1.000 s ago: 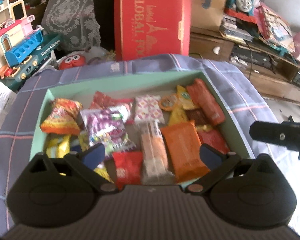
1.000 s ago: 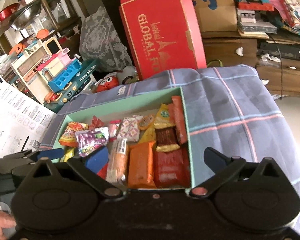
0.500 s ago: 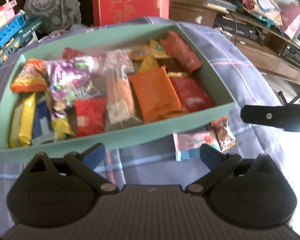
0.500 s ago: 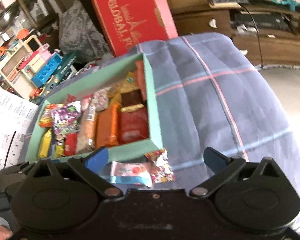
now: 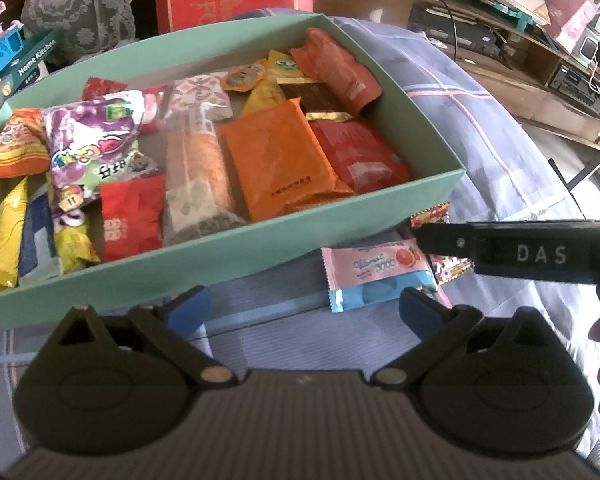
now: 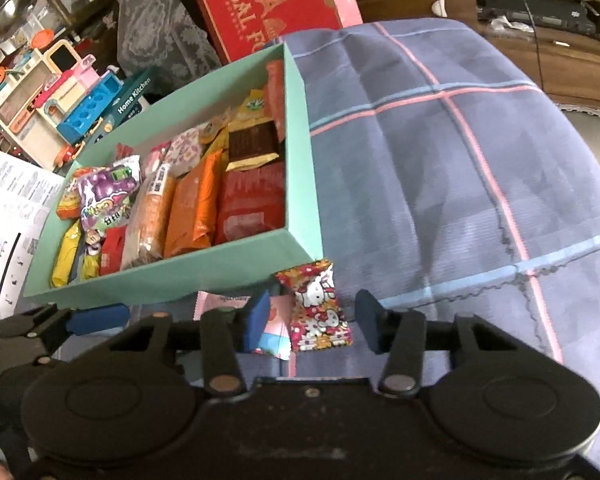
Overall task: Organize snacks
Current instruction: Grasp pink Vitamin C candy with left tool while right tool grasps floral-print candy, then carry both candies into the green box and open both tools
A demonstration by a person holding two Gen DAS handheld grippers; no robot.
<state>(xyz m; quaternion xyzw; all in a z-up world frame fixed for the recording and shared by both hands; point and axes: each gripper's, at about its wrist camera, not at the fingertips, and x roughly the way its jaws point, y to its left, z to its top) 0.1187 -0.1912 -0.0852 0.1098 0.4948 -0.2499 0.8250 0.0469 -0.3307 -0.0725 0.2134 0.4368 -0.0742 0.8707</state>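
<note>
A mint green box (image 5: 236, 256) (image 6: 168, 276) full of several snack packets sits on a blue plaid cloth (image 6: 440, 152). Two loose packets lie on the cloth at its near right corner: a pink and blue packet (image 5: 376, 270) (image 6: 274, 332) and a red Hello Kitty packet (image 6: 316, 312) (image 5: 448, 268). My left gripper (image 5: 304, 312) is open and empty, just in front of the box. My right gripper (image 6: 312, 320) is open with its blue pads on either side of the Hello Kitty packet; one of its fingers (image 5: 500, 250) crosses the left wrist view.
A red "Global" gift box (image 6: 268, 0) leans behind the green box. A toy kitchen set (image 6: 60, 96) and printed paper (image 6: 8, 208) lie to the left. Wooden shelves with electronics (image 5: 520, 52) stand to the right, past the cloth's edge.
Both grippers pulled back and lowered toward the near right corner of the box. The right gripper's jaws narrowed and now straddle the Hello Kitty packet.
</note>
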